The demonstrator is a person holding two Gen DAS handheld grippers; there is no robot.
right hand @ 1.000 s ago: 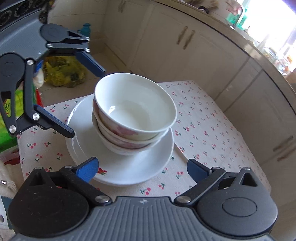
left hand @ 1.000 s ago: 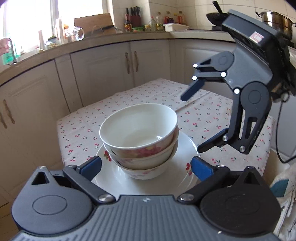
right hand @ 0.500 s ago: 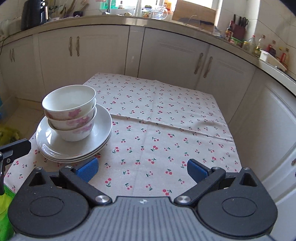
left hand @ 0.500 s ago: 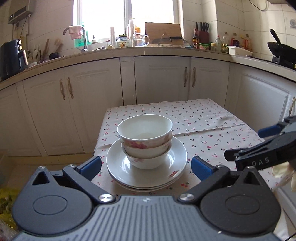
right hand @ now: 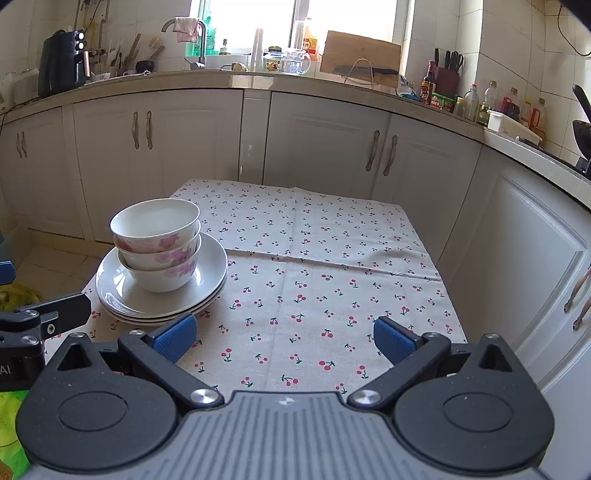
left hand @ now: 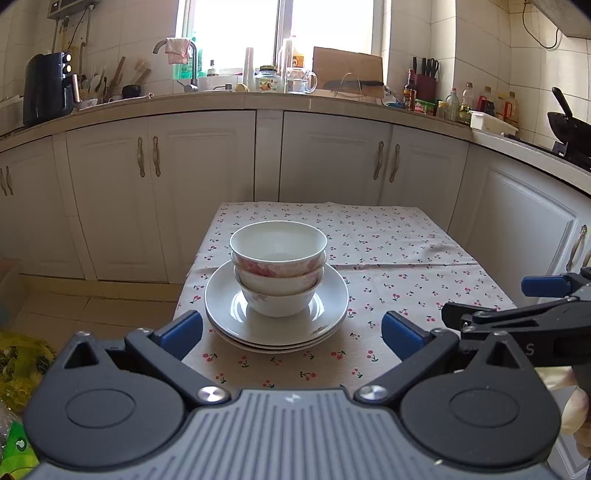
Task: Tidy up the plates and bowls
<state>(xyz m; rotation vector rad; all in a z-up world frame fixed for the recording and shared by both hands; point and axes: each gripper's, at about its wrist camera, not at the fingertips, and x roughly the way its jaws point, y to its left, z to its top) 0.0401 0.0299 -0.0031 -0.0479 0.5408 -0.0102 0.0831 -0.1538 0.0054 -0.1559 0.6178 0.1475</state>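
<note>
— Porcelain looks sorted: three floral bowls (left hand: 277, 266) nested on the stacked plates (left hand: 276, 314) at the counter's (right hand: 332, 280) left end?
— Yes. Left gripper (left hand: 291, 330) is spread and empty before them; right gripper (right hand: 284, 334) is spread over bare cloth. Nothing seems left.

Daylight pours in through the window (left hand: 280, 33), which is blown out to white in both views. The room is evenly bright and sharp. Soft glare sits on the plates (left hand: 277, 314) and bowls (left hand: 279, 243), with faint shadows under them on the desk (right hand: 314, 288). Fisheye distortion bows the cabinets (right hand: 369, 147); the frame corners go black.
</note>
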